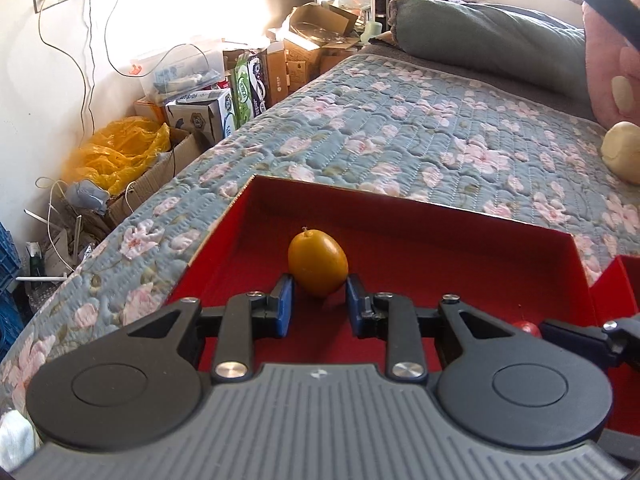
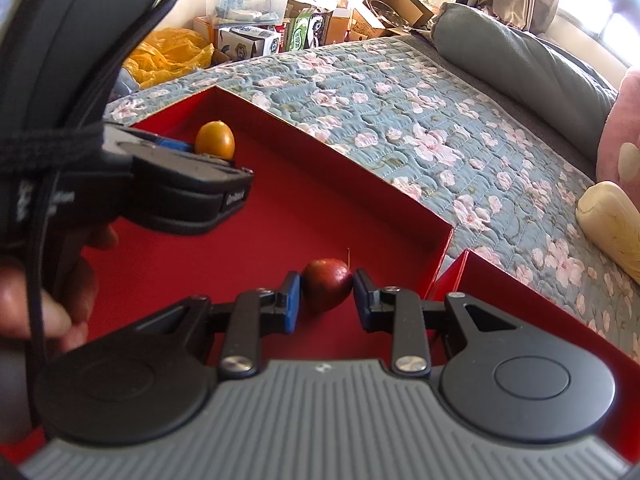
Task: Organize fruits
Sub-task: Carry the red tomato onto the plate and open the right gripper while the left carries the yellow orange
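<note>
An orange fruit point(image 1: 318, 262) rests on the floor of a red box point(image 1: 440, 220) on the bed. My left gripper point(image 1: 319, 292) has its blue pads on either side of the fruit's near end, touching or nearly touching it. A red apple-like fruit point(image 2: 328, 284) lies in the same red box point(image 2: 320, 152) near its right wall. My right gripper point(image 2: 326, 290) brackets it with both pads at its sides. The orange fruit point(image 2: 215, 140) and the left gripper's body point(image 2: 180, 184) also show in the right wrist view. The red fruit point(image 1: 526, 326) peeks in at the left wrist view's right.
The box sits on a floral quilt point(image 1: 400, 128). A second red box part point(image 2: 520, 300) adjoins on the right. A pale cream object point(image 2: 612, 224) lies on the quilt to the right. A grey pillow point(image 1: 480, 36) is at the back. Cardboard boxes and a yellow bag point(image 1: 120, 152) crowd the floor left.
</note>
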Demonstrator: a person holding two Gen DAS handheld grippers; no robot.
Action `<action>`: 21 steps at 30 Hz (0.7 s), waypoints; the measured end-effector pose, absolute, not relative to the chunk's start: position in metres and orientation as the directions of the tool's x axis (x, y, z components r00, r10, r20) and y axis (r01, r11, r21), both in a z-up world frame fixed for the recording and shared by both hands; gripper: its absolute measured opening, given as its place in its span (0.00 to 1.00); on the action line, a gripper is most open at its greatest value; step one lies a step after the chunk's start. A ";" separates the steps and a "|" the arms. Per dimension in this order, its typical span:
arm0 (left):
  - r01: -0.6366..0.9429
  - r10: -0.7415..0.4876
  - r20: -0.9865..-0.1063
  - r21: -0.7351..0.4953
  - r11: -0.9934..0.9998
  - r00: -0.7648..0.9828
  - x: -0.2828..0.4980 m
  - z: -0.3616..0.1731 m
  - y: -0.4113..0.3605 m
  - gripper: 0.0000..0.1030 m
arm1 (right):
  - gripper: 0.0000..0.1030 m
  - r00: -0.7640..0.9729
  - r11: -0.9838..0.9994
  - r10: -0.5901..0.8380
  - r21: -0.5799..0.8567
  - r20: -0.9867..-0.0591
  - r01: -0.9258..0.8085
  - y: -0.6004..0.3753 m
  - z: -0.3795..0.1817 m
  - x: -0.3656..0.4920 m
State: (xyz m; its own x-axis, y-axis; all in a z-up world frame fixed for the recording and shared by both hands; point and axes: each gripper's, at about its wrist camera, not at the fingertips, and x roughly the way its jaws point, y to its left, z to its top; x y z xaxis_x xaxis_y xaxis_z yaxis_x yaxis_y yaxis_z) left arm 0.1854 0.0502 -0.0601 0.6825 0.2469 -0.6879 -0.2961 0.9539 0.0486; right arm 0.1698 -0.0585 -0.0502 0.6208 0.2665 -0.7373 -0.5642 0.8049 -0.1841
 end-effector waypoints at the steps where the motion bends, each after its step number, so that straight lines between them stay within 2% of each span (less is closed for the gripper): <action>1: -0.293 0.239 -0.689 0.040 0.955 0.685 0.181 -0.058 0.050 0.32 | 0.30 0.619 0.808 0.267 -0.179 -0.738 -0.562 -0.059 -0.049 0.170; 7: -0.309 0.236 -0.698 0.023 0.951 0.676 0.160 -0.051 0.058 0.32 | 0.31 0.613 0.821 0.288 -0.139 -0.736 -0.553 -0.068 -0.041 0.152; 21: -0.290 0.231 -0.678 0.027 0.957 0.698 0.098 -0.033 0.047 0.32 | 0.31 0.672 0.834 0.356 -0.103 -0.650 -0.542 -0.101 0.008 0.077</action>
